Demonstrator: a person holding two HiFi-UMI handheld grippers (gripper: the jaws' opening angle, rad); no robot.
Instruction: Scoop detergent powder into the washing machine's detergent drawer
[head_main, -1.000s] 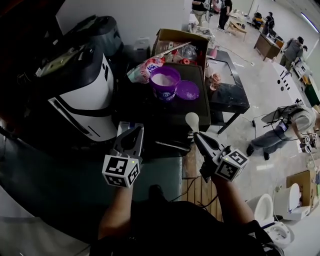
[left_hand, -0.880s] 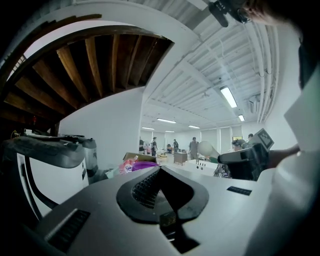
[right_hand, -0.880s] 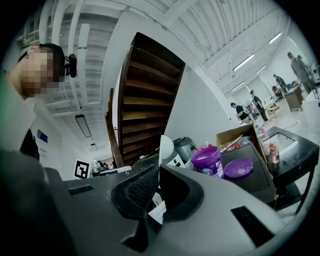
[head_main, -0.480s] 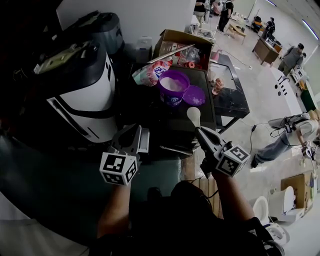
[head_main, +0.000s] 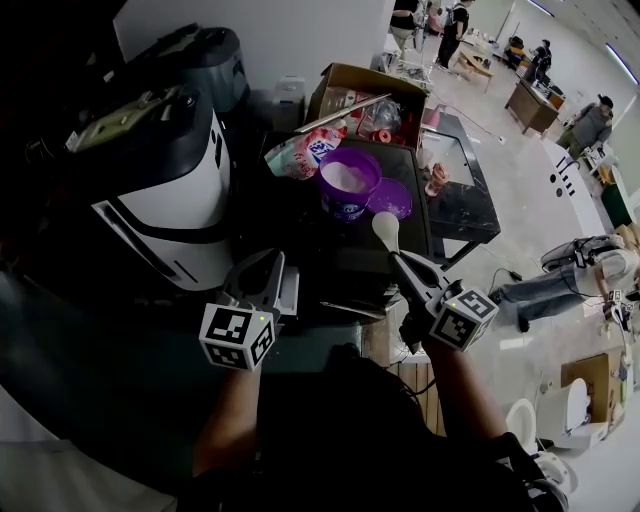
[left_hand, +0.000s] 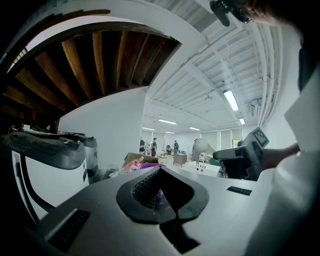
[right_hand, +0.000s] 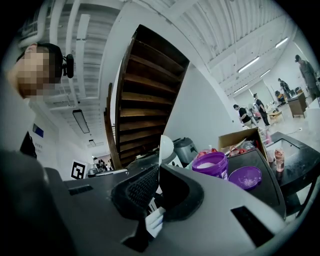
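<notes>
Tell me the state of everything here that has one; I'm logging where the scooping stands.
purple tub: open, white powder inside.
purple lid: off, lying beside the purple tub.
white scoop: gripped by its handle, bowl outside the purple tub.
right tool: shut on the white scoop.
left tool: shut, empty.
cardboard box: open, things inside.
</notes>
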